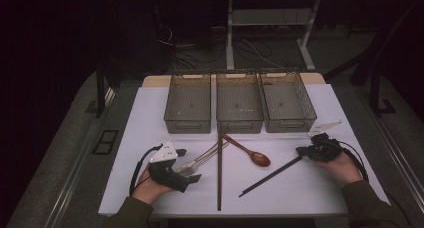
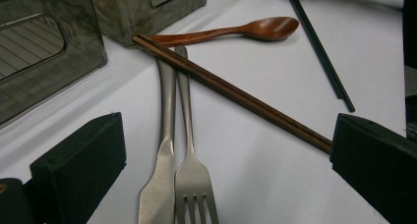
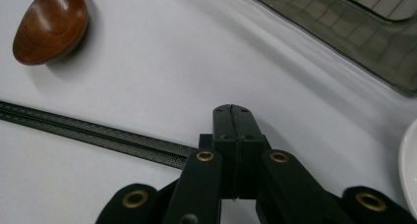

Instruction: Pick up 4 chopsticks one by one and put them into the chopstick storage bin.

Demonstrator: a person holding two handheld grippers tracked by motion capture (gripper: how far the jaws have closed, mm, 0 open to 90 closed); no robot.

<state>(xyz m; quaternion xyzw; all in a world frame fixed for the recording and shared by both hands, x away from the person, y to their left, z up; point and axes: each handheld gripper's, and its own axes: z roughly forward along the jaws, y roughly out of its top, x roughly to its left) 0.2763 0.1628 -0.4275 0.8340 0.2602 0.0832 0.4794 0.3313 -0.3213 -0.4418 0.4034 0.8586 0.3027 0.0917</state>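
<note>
On the white mat lie a silver fork and knife side by side. A pair of brown chopsticks crosses their handles, and a wooden spoon rests beyond. My left gripper is open, its jaws wide apart on either side of the fork and knife without touching them. My right gripper is shut, pads pressed together with nothing seen between them. It sits over the upper end of the black chopsticks, whose tip is hidden under the jaws. The spoon bowl lies to its left.
Three grey mesh bins stand in a row at the back of the mat. The brown chopsticks run toward the mat's front edge. The black chopsticks lie slanted at the right.
</note>
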